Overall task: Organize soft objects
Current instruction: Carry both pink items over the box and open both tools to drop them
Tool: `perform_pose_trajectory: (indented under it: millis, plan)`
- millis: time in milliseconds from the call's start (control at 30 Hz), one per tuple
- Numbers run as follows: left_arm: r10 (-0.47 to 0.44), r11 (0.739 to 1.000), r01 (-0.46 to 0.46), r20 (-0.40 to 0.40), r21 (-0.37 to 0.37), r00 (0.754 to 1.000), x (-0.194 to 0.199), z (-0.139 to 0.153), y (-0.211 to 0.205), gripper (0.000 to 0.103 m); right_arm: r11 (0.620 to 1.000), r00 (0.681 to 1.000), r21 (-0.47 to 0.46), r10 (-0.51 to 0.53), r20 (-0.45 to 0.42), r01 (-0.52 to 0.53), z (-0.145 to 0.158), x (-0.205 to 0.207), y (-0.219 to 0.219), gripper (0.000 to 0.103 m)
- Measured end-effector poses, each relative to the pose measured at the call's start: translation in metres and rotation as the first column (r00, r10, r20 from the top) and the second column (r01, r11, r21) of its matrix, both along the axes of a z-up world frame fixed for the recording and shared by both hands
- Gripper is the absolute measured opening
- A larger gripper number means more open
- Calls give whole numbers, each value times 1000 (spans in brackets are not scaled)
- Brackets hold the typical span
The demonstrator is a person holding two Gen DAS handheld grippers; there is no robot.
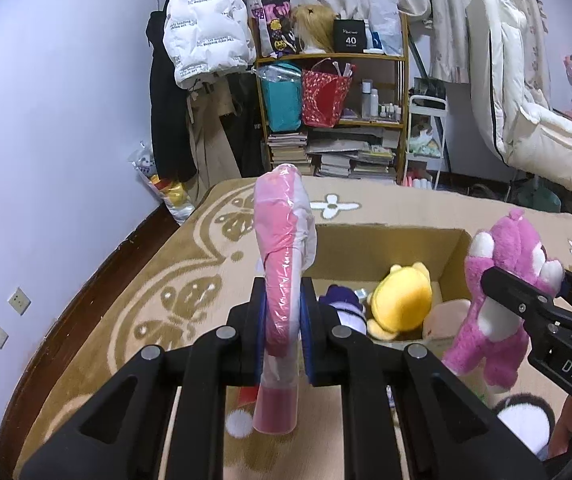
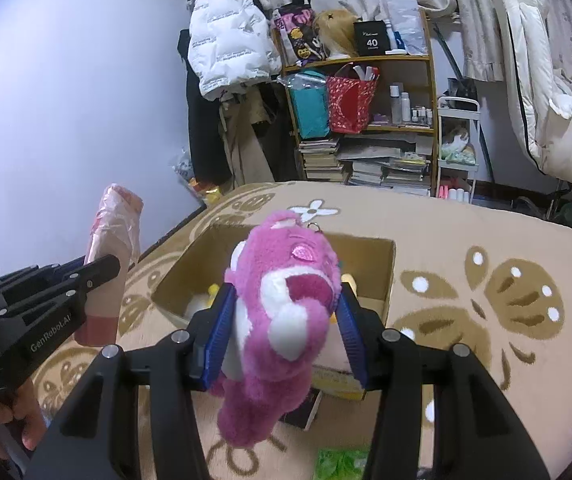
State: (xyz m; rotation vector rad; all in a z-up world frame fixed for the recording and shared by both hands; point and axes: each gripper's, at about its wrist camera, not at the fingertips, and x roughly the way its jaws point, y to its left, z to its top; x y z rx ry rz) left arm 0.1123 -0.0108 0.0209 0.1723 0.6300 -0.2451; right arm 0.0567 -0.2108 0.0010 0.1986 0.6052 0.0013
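Note:
My left gripper (image 1: 283, 312) is shut on a pink soft object wrapped in clear plastic (image 1: 284, 240), which stands up between the blue pads; it also shows at the left of the right wrist view, the wrapped pink object (image 2: 116, 236). My right gripper (image 2: 284, 320) is shut on a pink plush bear (image 2: 286, 312), held above the near edge of an open cardboard box (image 2: 382, 280). In the left wrist view the pink bear (image 1: 502, 280) hangs at the right beside the cardboard box (image 1: 386, 240). Inside lie a yellow plush (image 1: 402, 300) and a purple-and-white plush (image 1: 346, 304).
A beige rug with brown butterfly patterns (image 2: 486, 300) covers the floor. A cluttered shelf (image 1: 334, 112) with books and bags stands behind, next to hanging coats and a white chair (image 1: 526, 112). A black-and-white plush (image 1: 522, 424) and a green item (image 2: 342, 462) lie near me.

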Motion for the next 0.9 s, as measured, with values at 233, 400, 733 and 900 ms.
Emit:
perform_pose_trajectory:
  millis: [233, 400, 733, 900]
  plan:
    - [-27, 1000, 27, 20, -7, 999, 12, -7, -9, 14, 999, 1000, 21, -24, 2, 24, -4, 10, -13, 53]
    - [-49, 999, 49, 13, 0, 999, 21, -12, -19, 14, 999, 999, 29, -36, 0, 36, -8, 18, -19, 54]
    - [-67, 998, 67, -13, -20, 998, 33, -24, -25, 14, 997, 998, 45, -57, 4, 56, -13, 32, -26, 55]
    - [-65, 997, 64, -25, -46, 998, 40, -31, -22, 15, 996, 997, 60, -71, 2, 71, -18, 47, -33, 55]
